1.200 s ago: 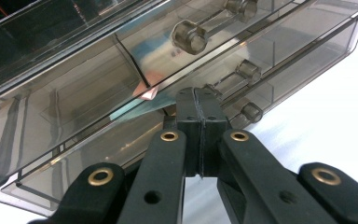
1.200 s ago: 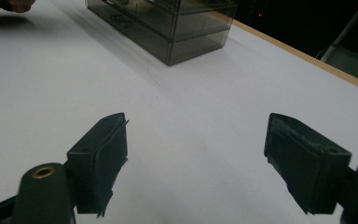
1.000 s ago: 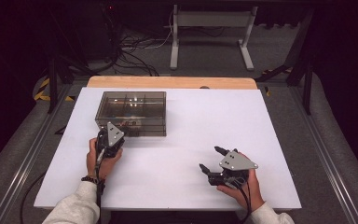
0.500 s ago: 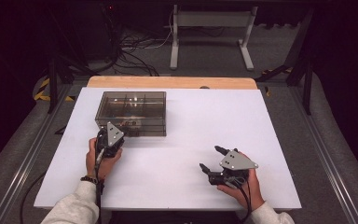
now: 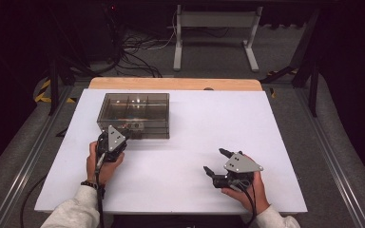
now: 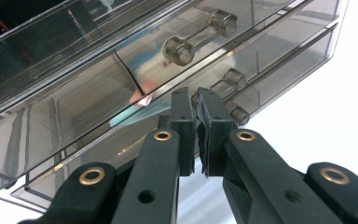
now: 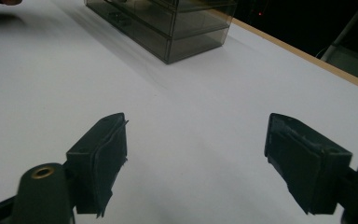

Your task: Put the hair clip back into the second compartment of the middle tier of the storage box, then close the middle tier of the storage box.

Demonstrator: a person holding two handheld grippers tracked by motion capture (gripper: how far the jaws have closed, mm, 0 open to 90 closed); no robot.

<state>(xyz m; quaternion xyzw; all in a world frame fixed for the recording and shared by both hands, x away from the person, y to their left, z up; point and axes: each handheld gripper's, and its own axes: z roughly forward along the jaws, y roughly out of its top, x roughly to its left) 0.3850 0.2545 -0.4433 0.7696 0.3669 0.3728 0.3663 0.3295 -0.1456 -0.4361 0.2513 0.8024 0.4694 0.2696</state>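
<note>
Up against the front of a smoky clear drawer box (image 5: 134,115), a person's left hand (image 5: 103,161) holds the left gripper (image 5: 115,141) with its nose tilted toward the box face. Seen from the left gripper view, the two black jaws are drawn together to a thin slit at the lower drawer's handle (image 6: 233,79); whether they pinch that handle cannot be told, since the jaw tips cover it. The upper drawer's handle (image 6: 199,36), a bar between two round knobs, sits free above the jaws. The left forearm, in a pale sleeve (image 5: 73,211), reaches toward the box from the table's near edge.

The right hand (image 5: 244,186) rests well to the right of the box and nearer the person, holding the right gripper (image 5: 216,162) low over the white table (image 5: 209,118) with its jaws spread wide and nothing between them. The right gripper points leftward, back toward the box. Bare white tabletop lies between the box and the right gripper, and more runs right of the box to the table's far wooden edge (image 5: 176,84).
</note>
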